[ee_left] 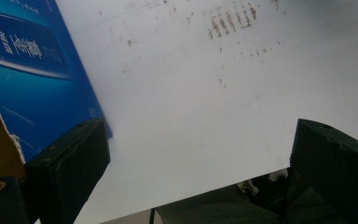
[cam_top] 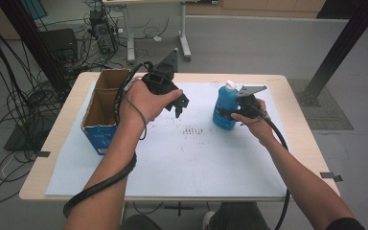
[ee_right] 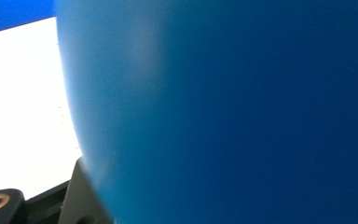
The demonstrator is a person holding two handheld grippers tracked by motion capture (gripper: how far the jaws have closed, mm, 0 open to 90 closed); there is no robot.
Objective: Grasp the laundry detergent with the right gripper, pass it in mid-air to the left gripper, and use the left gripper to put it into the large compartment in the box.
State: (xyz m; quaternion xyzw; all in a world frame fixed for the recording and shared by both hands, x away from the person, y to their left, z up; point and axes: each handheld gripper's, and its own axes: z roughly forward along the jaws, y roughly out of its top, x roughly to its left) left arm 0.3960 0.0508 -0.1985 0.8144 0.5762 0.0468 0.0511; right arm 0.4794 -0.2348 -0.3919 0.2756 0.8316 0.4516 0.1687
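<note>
Grey floor, trailing cables and a second table's legs behind; in front, a pale wooden desk (cam_top: 57, 143) covered by a white sheet (cam_top: 182, 163) with faint brown smudges near its middle.

Near the desk's far left corner, an open cardboard box (cam_top: 103, 108), blue-sided, long axis running from front edge toward far edge. Toward the far right, a blue bottle (cam_top: 225, 106) with a white cap, upright, long axis vertical, standing on the sheet.

Right gripper (cam_top: 234, 114) pressed against the bottle's right side at mid-height, reaching in from the desk's right edge. In the right gripper view, blue bottle wall (ee_right: 242, 116) hard up against the camera, one jaw base just visible at lower left; whether clamped or merely touching, cannot tell. Probably the start of a grasp.

Left gripper (cam_top: 179, 108) raised over the sheet between box and bottle, tips pointing down; in its own view, jaws spread wide with nothing between, box side (ee_left: 37, 93) at left.

Bottle directly at the right gripper, well apart from the left. Box nearer the left hand (cam_top: 146, 103).
</note>
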